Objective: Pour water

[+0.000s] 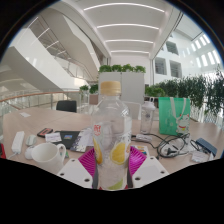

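Observation:
A clear plastic bottle (111,125) with a pale cap and a lemon-print label stands upright between my fingers. My gripper (112,158) is shut on the bottle: both magenta pads (94,157) press against its lower sides. The bottle is held above a table (75,140). A white cup (45,153) with a handle sits on the table to the left, beyond the fingers.
The table holds papers, a dark notebook (68,137), cables (172,148) and a green bag (174,113) to the right. A black chair (66,106) stands behind the table. Planters with green plants (125,70) line the back of the bright atrium.

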`<state>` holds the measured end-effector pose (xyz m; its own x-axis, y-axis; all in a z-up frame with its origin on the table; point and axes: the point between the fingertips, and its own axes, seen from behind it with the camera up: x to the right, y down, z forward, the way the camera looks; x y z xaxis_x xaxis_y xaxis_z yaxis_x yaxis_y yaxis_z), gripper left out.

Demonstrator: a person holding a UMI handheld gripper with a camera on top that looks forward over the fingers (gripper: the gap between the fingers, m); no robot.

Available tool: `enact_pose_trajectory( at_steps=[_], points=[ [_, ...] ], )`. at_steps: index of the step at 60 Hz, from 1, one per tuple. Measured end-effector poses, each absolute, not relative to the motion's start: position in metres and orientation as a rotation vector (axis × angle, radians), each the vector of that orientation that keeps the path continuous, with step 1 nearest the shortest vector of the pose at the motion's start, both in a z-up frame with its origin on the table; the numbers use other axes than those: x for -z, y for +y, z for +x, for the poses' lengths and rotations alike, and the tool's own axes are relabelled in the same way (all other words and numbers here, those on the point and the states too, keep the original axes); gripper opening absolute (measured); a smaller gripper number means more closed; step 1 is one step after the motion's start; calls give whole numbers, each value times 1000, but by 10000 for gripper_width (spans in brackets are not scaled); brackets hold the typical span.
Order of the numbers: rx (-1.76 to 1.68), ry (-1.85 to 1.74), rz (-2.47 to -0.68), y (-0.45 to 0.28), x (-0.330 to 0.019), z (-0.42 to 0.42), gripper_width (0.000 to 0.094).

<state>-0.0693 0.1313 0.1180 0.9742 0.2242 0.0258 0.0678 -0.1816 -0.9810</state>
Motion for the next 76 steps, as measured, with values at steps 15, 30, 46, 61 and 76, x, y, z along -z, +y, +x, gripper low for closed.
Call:
enact_pose_trajectory(
  at_steps=[15, 30, 46, 61, 76],
  points=[
    [-230, -193, -1720, 131, -75, -59, 414],
    [-207, -281, -1884, 117, -59, -59, 614],
    [-186, -170, -1964, 19, -97, -54, 835],
    [-140, -50, -1967, -107, -177, -84, 838],
    [-100, -67, -2012, -207, -229, -110, 830]
  ],
)
